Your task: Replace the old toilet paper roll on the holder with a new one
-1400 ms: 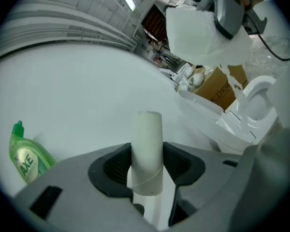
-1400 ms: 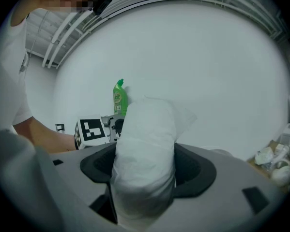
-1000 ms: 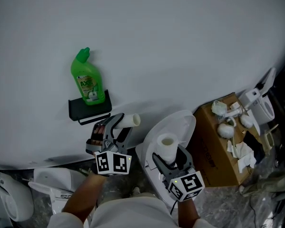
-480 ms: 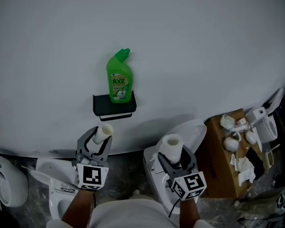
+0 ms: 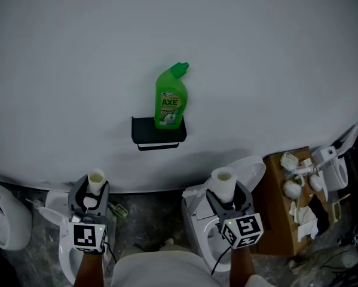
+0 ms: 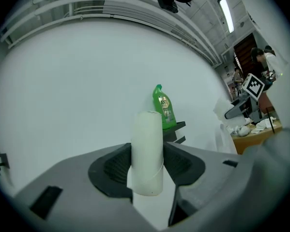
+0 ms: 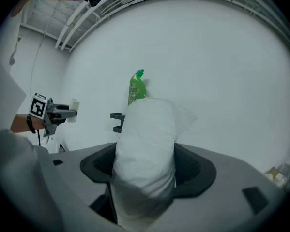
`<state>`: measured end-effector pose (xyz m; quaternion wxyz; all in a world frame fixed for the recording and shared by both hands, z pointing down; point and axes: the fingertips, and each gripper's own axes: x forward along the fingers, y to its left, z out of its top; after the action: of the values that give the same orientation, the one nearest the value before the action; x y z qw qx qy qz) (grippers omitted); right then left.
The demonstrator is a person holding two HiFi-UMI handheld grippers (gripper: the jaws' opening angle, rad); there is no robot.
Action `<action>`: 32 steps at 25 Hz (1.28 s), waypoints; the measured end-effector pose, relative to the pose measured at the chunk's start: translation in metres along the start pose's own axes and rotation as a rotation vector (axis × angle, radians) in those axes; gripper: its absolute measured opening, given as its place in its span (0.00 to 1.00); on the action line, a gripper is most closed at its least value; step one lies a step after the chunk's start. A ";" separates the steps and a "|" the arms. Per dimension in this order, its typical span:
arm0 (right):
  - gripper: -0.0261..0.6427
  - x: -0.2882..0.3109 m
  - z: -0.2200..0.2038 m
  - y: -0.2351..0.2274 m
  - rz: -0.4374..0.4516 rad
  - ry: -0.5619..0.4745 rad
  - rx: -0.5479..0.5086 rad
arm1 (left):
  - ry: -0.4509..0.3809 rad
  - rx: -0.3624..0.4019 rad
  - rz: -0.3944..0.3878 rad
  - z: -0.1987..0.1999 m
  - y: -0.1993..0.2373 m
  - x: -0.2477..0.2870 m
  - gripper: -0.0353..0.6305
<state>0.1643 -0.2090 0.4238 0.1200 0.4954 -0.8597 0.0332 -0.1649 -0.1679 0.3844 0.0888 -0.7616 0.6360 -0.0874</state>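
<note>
Two rolls in play: the bare cardboard tube (image 6: pixel 147 151) stands upright in the left gripper (image 5: pixel 95 189), jaws clamped on its sides. The full toilet paper roll (image 7: pixel 145 153) sits upright in the right gripper (image 5: pixel 228 195), jaws pressed into its soft white wrap. Up on the wall between them, well apart from both, is the black holder (image 5: pixel 158 134), with a green cleaner bottle (image 5: pixel 170 97) standing on its shelf.

Head view puts a white toilet (image 5: pixel 193 211) under the right gripper and another toilet (image 5: pixel 60 238) under the left, on a mottled grey floor (image 5: pixel 149 220). A cardboard box (image 5: pixel 274 220) at right carries white bits, maybe fittings and paper scraps, too small to call. Left gripper view alone catches ceiling strip lights (image 6: pixel 226 13) and people (image 6: pixel 261 62) far off at right. Right gripper view shows the tube held out left of the holder, against the plain white wall (image 5: pixel 167 28).
</note>
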 end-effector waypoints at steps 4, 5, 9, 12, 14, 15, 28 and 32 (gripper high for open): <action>0.53 0.012 -0.002 0.003 0.008 0.020 -0.047 | -0.022 0.005 0.028 0.008 0.011 -0.008 0.36; 0.53 0.016 -0.004 0.003 0.006 0.029 -0.073 | -0.023 0.002 0.035 0.008 0.014 -0.009 0.36; 0.53 0.046 -0.018 0.001 0.001 0.100 -0.254 | -0.032 -0.009 0.058 0.009 0.023 -0.012 0.36; 0.53 0.069 -0.027 -0.001 0.000 0.153 -0.408 | -0.033 -0.005 0.075 0.009 0.029 -0.017 0.36; 0.53 0.084 -0.030 -0.003 -0.006 0.179 -0.499 | -0.030 -0.006 0.090 0.007 0.034 -0.021 0.36; 0.53 0.091 -0.032 -0.005 -0.010 0.191 -0.540 | -0.028 -0.008 0.096 0.007 0.037 -0.022 0.36; 0.53 0.158 -0.037 0.002 -0.004 0.242 -0.964 | 0.028 -0.002 0.164 -0.009 0.069 -0.045 0.36; 0.53 0.171 -0.037 0.005 0.002 0.237 -0.985 | 0.039 -0.040 0.180 -0.013 0.077 -0.048 0.36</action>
<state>0.0841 -0.3443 0.5006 0.4360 0.3719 -0.7544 -0.3201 -0.2502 -0.1348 0.3771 0.0686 -0.7011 0.7051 -0.0813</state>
